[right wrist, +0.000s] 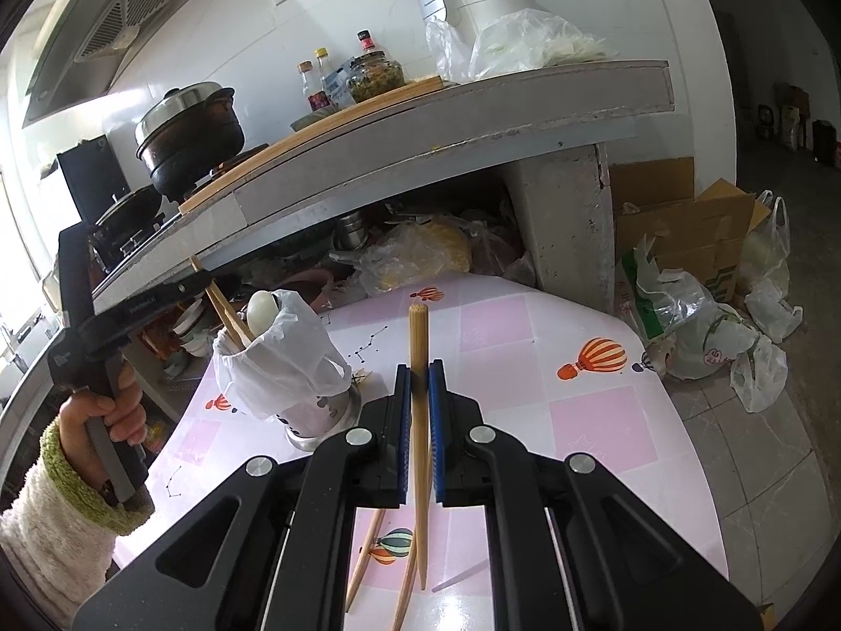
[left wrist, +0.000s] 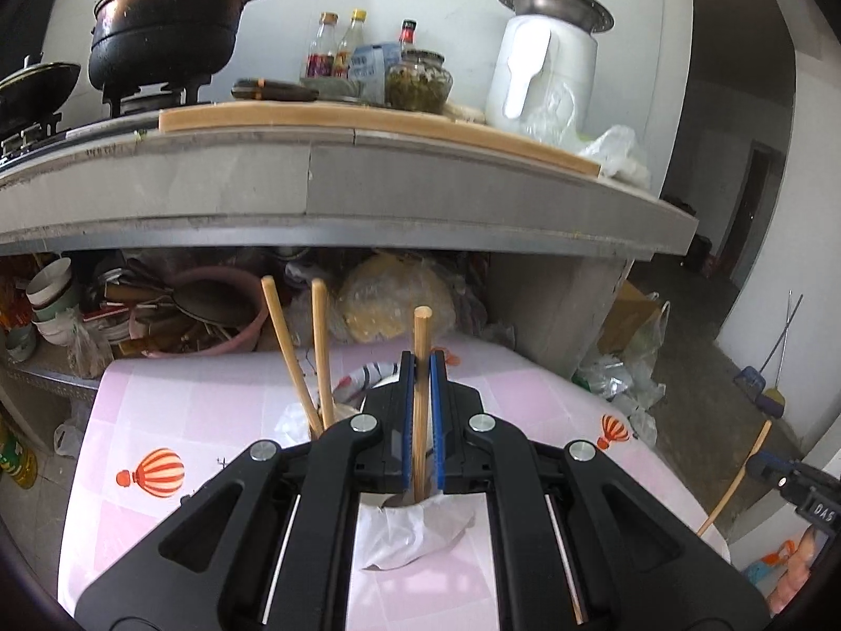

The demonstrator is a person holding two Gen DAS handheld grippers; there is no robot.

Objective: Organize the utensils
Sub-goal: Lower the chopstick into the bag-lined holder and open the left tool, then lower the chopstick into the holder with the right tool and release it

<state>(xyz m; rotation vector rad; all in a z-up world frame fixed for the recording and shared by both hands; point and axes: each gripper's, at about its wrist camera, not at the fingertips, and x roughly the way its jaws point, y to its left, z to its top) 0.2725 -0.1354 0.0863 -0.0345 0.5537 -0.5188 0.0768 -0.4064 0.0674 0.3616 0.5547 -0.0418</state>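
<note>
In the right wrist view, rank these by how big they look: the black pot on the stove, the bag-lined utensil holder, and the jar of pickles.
1. Utensil holder, though nearness inflates it.
2. Black pot.
3. Jar of pickles.

A: In the left wrist view, the lower end of the chopstick goes behind the white bag of the utensil holder, so its tip is hidden. The holder itself is mostly covered by the left gripper.

B: And the two other chopsticks?

A: Their lower parts are hidden behind the gripper body too.

B: In the right wrist view, the loose chopsticks on the bench are partly behind the right gripper. The sleeve is cut off by the picture's edge.
</note>
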